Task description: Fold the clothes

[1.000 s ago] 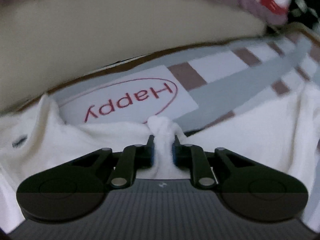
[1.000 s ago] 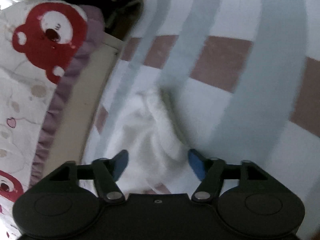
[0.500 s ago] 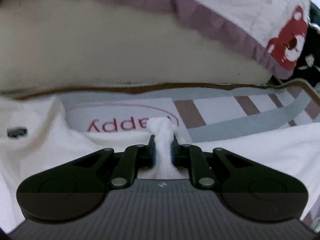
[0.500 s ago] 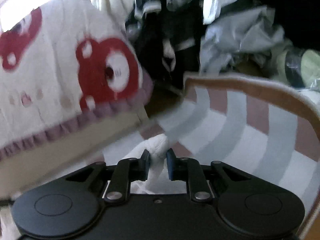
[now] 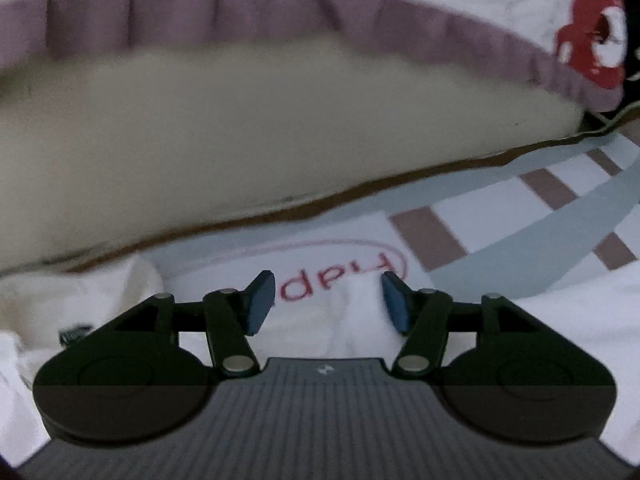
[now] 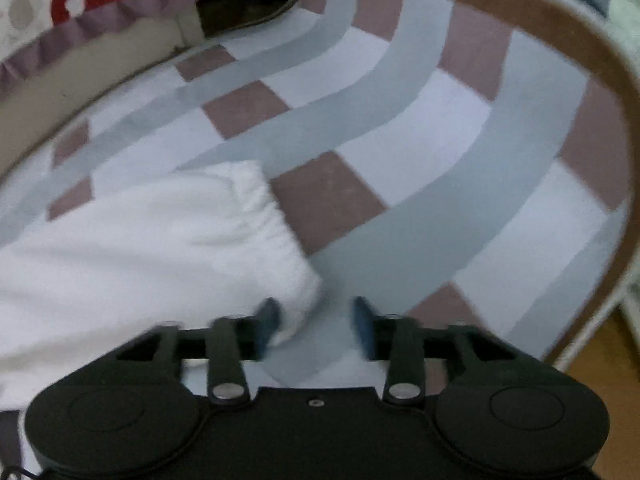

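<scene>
A white garment (image 5: 560,320) lies spread on a checked mat printed with "Happy" (image 5: 344,276). My left gripper (image 5: 328,304) hangs just over its edge with its jaws opening. A raised pinch of the cloth (image 5: 360,312) stands free between the blue pads, nearer the right one. In the right wrist view the white garment (image 6: 160,248) covers the left of the mat (image 6: 400,220). My right gripper (image 6: 316,322) is over its near corner, jaws opening, and the corner lies loose by the left pad (image 6: 268,320).
A beige mattress side (image 5: 240,140) with a purple-frilled sheet and a red bear print (image 5: 592,40) rises just beyond the mat. The mat's brown border (image 6: 520,4) curves round the far right. Wooden floor (image 6: 600,360) shows at the lower right, and dark clutter lies past the border.
Both grippers were shut on pinches of the white cloth half a second ago; both have opened and let go. The right view has tipped down from the clutter onto the mat.
</scene>
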Action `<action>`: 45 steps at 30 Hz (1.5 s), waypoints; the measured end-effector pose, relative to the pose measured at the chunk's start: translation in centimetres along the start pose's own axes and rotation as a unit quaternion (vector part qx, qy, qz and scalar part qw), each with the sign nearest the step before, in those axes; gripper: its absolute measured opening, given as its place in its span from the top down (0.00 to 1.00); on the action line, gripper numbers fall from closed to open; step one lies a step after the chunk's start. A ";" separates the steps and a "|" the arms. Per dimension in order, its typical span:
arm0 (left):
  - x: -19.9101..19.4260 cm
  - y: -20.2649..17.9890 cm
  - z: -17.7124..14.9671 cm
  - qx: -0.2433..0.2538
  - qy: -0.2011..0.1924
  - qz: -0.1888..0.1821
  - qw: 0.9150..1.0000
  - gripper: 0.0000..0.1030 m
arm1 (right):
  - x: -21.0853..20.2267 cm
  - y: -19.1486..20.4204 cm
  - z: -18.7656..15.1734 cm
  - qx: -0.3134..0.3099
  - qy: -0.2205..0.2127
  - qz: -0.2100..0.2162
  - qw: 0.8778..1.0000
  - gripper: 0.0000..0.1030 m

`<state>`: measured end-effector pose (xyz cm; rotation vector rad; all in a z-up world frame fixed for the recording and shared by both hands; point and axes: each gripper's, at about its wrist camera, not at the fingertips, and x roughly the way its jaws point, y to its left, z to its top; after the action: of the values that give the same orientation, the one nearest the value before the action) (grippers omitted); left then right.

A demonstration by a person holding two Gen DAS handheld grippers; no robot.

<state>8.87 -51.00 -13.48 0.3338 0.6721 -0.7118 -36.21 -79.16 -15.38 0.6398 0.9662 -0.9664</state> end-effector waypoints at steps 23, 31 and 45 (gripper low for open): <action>1.4 4.1 -1.7 -0.084 0.060 -0.120 0.987 0.34 | 1.0 5.4 0.7 -0.091 -0.239 -0.006 0.967 0.74; -0.4 7.3 0.4 -0.085 -0.011 -0.055 0.995 0.33 | 2.5 4.5 1.0 -0.048 -0.190 -0.095 0.976 0.74; 2.8 6.5 -3.2 0.050 0.065 -0.038 0.996 0.42 | 2.7 4.6 0.9 -0.046 -0.187 -0.094 0.977 0.74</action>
<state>13.50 -46.17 -17.33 0.4519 0.7765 -0.8026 -31.11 -78.90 -17.22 0.2764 0.7370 -1.1538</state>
